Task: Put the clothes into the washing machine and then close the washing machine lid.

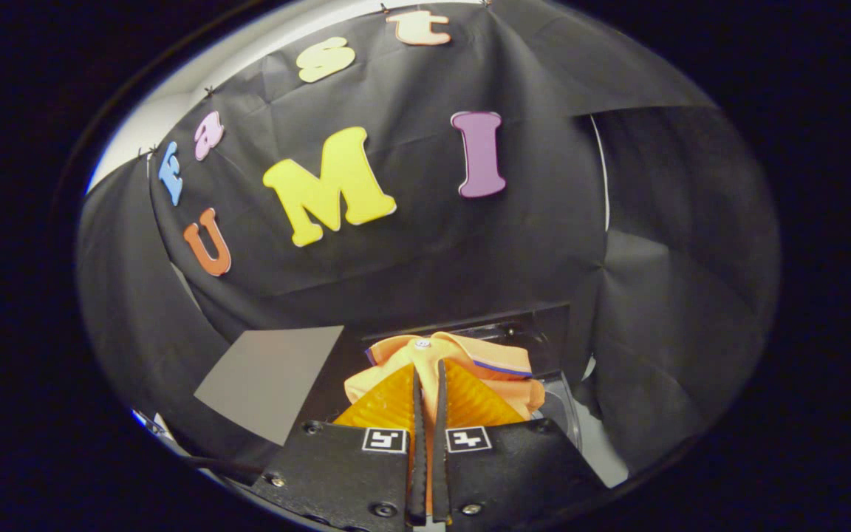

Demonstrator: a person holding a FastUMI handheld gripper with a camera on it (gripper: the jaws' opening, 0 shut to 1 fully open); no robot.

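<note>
Black cloth drapes the booth behind and to both sides, with a grey panel (270, 380) at about ten o'clock from my fingers. My gripper (430, 384) is pressed nearly together, pinching a fold of the orange garment (470, 355) between its two fingers (417, 414); the cloth bunches just ahead of the tips, a button and a dark-trimmed collar showing at twelve o'clock. Beyond it, a dark recess with a clear, glossy rim (562, 414) at two o'clock is probably the washing machine. To do this step well, I judge I should keep the pinch firm, carry the bundle over the opening, and release only once it hangs inside. How much garment trails below my fingers, the drum and the lid are hidden.
</note>
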